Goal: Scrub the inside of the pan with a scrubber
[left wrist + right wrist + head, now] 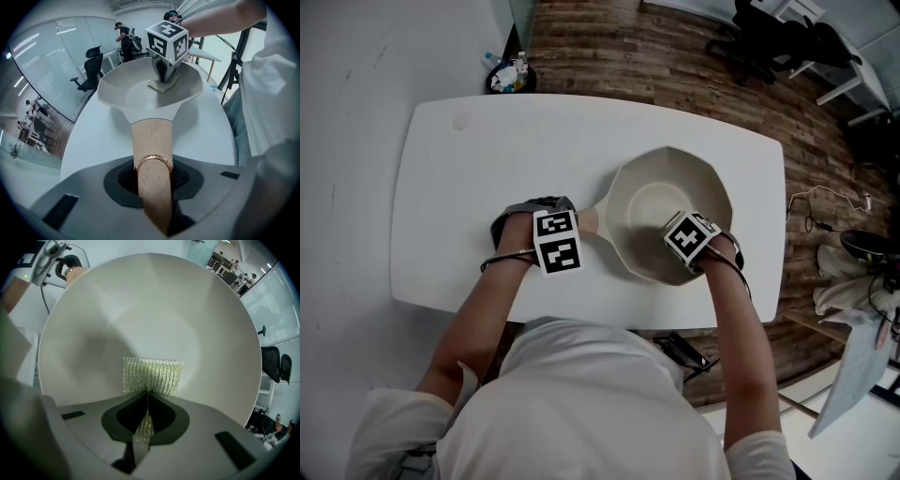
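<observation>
Closest to us, the left hand-held gripper has its jaws clamped on the wooden handle of the pan, just behind a copper ring at the handle's end. Only the left gripper view shows that ring. The right hand-held gripper points down into the pan with its jaws pinched together on a yellow-green mesh scrubber, whose free end spreads flat against the pan's pale inner surface. From the head view we cannot see the scrubber at all, because the right gripper's marker cube covers it. The left gripper view catches it from the side, under that cube. The pan stands on a white worktop, right of its middle, handle toward our left. Around the worktop we see a dark wooden floor, with cables trailing to the right. Black office chairs, a glass wall and people stand farther back.
</observation>
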Available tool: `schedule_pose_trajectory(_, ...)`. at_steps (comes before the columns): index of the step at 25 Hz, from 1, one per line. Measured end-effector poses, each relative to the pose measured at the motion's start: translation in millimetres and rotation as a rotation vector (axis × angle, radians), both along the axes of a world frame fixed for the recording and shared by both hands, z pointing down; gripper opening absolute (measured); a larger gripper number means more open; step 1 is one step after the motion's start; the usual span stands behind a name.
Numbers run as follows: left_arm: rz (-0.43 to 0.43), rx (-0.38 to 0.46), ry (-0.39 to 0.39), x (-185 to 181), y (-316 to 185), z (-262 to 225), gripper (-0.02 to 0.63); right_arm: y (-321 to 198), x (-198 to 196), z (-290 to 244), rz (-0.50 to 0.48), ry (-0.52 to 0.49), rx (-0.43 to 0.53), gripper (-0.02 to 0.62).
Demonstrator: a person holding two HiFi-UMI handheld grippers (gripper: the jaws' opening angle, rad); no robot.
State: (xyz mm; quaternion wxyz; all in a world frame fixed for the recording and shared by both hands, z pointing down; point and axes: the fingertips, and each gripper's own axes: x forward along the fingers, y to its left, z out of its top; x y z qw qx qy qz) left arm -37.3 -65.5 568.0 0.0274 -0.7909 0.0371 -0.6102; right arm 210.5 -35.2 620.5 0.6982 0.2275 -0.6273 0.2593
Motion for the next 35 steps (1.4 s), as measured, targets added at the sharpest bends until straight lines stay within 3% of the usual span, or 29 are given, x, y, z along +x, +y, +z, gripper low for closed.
schedule_pose_trajectory(18, -0.029, -0.008, -0.011, 4, 4, -2, 0.107, 29, -38, -5, 0.100, -0.232, -0.131, 0.026)
schedule_pose_trajectory(35, -0.017, -0.002, -0.025, 5, 10, -1, 0.107, 20, -88, -6, 0.130, -0.420, -0.092, 0.026)
